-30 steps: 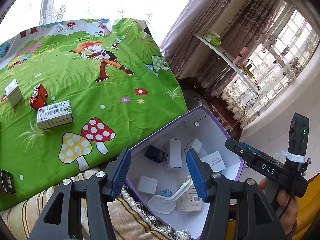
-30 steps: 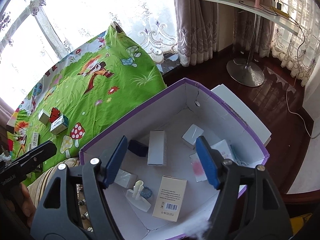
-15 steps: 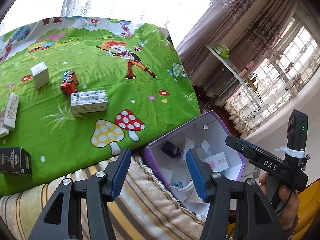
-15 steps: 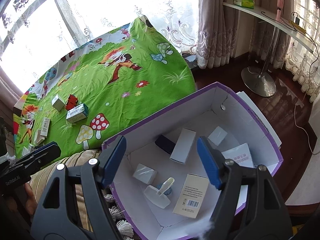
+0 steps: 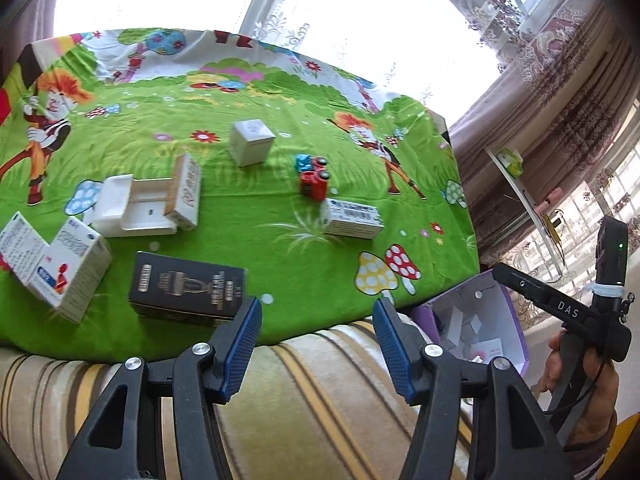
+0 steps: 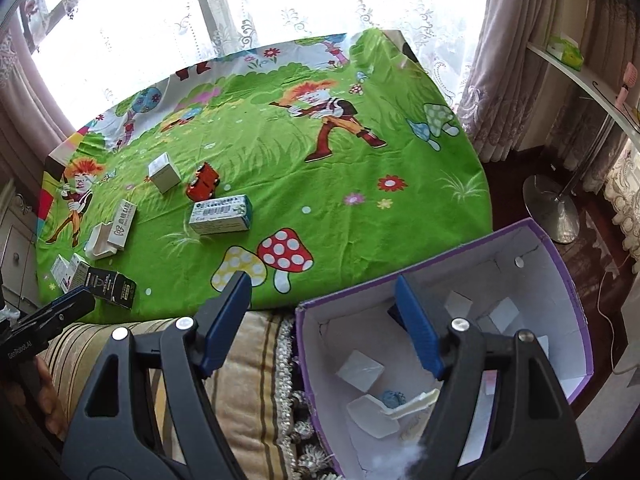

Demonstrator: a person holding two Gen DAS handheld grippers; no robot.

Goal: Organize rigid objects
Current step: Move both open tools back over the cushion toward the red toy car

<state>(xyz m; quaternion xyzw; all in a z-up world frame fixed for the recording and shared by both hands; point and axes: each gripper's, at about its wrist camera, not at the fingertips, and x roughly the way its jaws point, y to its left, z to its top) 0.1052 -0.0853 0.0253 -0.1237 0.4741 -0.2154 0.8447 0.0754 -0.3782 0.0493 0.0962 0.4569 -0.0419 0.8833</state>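
Both the left tongs (image 5: 318,344) and the right tongs (image 6: 322,326) stood apart and empty, free for the next pick. The purple box (image 6: 560,280) sat just off the green-clothed surface (image 6: 360,208), handy for the black carton (image 5: 186,286) and the other loose cartons.

"DAS" is showing in white on the right gripper (image 5: 560,312) at the frame's right; box labels are staying illegible.
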